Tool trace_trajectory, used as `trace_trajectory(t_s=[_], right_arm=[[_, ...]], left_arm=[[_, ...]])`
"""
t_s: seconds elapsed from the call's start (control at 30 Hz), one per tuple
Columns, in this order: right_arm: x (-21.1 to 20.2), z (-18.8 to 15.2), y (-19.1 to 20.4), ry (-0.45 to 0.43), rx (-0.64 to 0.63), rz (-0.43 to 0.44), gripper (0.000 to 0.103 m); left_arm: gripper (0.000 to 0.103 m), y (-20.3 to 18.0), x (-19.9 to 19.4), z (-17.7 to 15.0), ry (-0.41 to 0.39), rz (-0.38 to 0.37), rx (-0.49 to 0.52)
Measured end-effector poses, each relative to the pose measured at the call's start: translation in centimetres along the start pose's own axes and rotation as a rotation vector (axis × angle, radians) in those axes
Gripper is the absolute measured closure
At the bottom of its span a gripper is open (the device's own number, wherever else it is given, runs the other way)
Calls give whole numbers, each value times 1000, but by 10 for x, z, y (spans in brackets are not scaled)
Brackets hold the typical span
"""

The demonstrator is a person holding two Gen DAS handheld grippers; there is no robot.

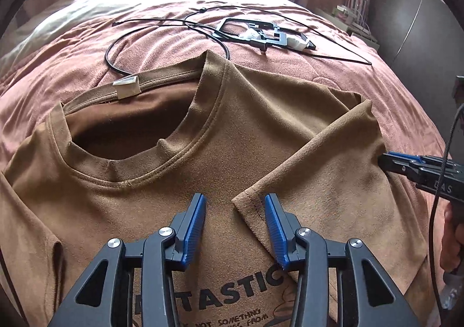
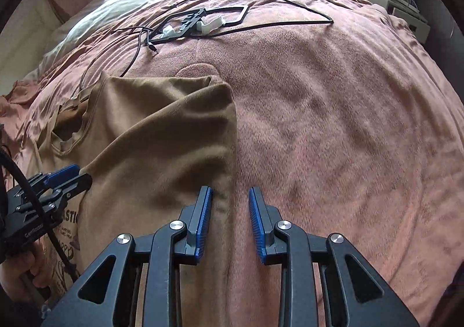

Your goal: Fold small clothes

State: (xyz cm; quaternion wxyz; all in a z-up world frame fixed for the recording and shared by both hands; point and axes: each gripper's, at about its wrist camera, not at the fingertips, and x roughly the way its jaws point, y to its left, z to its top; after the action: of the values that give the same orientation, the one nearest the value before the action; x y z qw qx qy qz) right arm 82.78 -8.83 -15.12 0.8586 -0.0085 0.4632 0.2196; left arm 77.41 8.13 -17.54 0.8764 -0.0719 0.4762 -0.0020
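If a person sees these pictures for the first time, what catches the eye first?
A brown short-sleeved T-shirt with black printed lettering fills the near part of the pink bedspread, one sleeve folded inward. Two open blue-padded grippers, the left gripper and the right gripper, hover over it. Farther back lies a black frame with cables.

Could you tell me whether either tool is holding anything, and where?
Nothing is held: the left tool and right tool are open above the brown T-shirt.

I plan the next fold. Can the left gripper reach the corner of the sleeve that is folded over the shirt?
Probably yes. The left gripper is open just above the folded sleeve corner, with nothing between; the right gripper is off to the side.
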Motion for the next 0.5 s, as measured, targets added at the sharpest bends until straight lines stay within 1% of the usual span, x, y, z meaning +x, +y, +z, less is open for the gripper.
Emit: trace_trajectory(t_s=[0.13, 0.3, 0.4, 0.5], right_arm=[[15, 21, 2, -26, -19, 2, 79], [29, 42, 1, -39, 14, -2, 79], [37, 50, 3, -48, 10, -35, 79], [39, 53, 9, -65, 21, -101, 79]], left_arm=[[58, 3, 0, 2, 2, 1, 15], [58, 8, 3, 3, 22, -22, 6], [58, 6, 5, 4, 30, -19, 15], [58, 7, 5, 5, 38, -20, 9]])
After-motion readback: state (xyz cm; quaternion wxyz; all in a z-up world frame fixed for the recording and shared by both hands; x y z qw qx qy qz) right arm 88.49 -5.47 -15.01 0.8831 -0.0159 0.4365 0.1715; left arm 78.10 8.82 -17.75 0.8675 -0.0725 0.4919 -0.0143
